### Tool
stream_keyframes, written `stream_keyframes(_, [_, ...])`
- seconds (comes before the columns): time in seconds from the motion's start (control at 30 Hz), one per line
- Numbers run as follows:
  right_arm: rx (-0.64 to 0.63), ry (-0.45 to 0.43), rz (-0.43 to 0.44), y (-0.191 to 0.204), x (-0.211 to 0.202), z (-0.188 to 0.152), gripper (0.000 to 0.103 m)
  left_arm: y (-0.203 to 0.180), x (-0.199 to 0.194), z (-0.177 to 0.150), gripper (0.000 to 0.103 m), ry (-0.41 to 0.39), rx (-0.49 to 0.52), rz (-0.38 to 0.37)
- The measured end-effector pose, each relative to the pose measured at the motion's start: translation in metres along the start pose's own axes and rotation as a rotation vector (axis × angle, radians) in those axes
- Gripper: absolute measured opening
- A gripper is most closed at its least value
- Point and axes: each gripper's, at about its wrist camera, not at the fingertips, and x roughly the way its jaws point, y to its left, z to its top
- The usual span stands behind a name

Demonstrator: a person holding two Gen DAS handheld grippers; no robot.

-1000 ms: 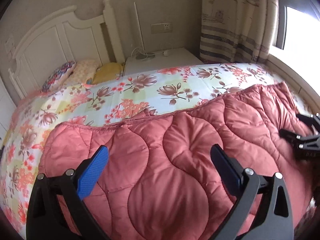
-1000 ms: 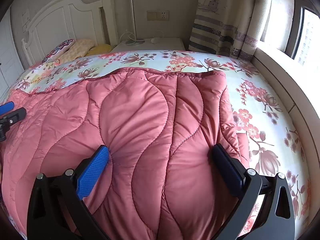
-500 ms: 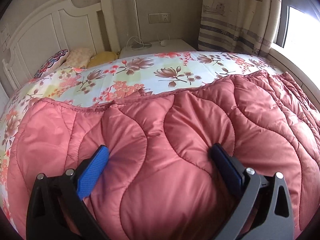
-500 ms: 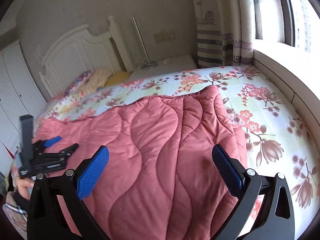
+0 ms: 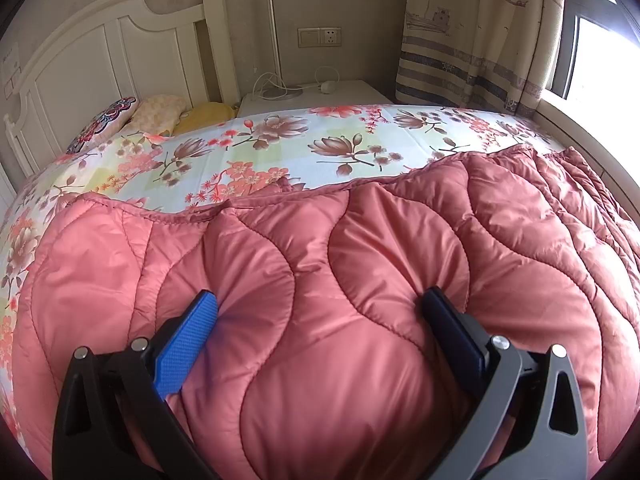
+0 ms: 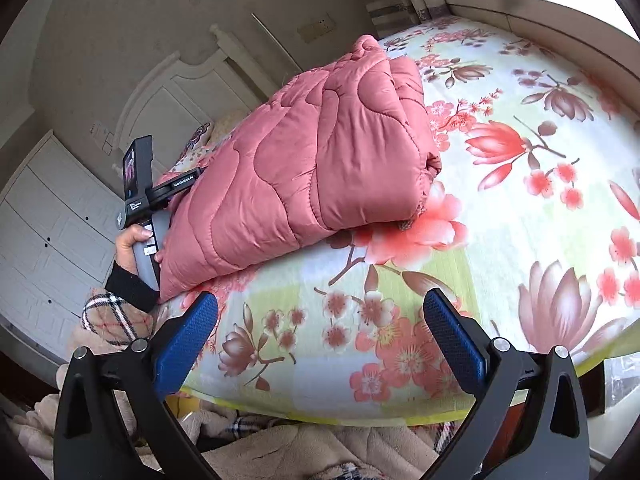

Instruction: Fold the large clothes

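Observation:
A pink quilted padded coat (image 5: 360, 248) lies folded on the flowered bed sheet (image 5: 280, 148). My left gripper (image 5: 320, 300) is open wide, and both fingertips press into the coat's near edge, so the padding bulges between them. In the right wrist view the coat (image 6: 320, 152) is a thick folded bundle at the bed's left side. A hand (image 6: 132, 240) holds the left gripper (image 6: 160, 196) against the coat's left end, with its fingers hidden by fabric. My right gripper (image 6: 320, 300) is open over the bare sheet (image 6: 520, 200), apart from the coat, with nothing between its fingers.
A white headboard (image 5: 100, 52) and pillows (image 5: 160, 114) are at the bed's far end. A nightstand (image 5: 320, 94) with a lamp stands beside a curtain (image 5: 480, 32). White wardrobe doors (image 6: 52, 224) stand at the left. Plush fabric (image 6: 300, 452) lies below the bed's near edge.
My right gripper has left the coat and drawn back past the bed's edge, tilting as it went. My left gripper has moved in and now presses into the coat.

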Motion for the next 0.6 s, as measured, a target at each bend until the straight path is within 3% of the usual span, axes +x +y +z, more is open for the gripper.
stream_keyframes(0.13, [-0.011,0.034,-0.01,0.008,0.02,0.002,0.099,0.002,0.001,0.0,0.101,0.001,-0.001,-0.004])
stream_keyframes(0.27, [-0.027,0.011,-0.027,0.019,0.04,0.014,0.099,0.0,0.001,0.0,0.101,0.008,-0.012,-0.021])
stream_keyframes(0.43, [0.203,-0.059,0.061,0.012,0.078,0.058,0.099,-0.001,0.003,0.001,0.101,0.02,-0.022,-0.035])
stream_keyframes(0.5, [0.273,-0.111,0.046,0.017,0.095,0.075,0.099,0.001,0.002,0.0,0.101,0.021,-0.023,-0.034])
stream_keyframes(0.6, [0.334,-0.209,0.108,0.026,0.119,0.094,0.097,0.007,0.002,0.0,0.101,0.022,-0.055,-0.003])
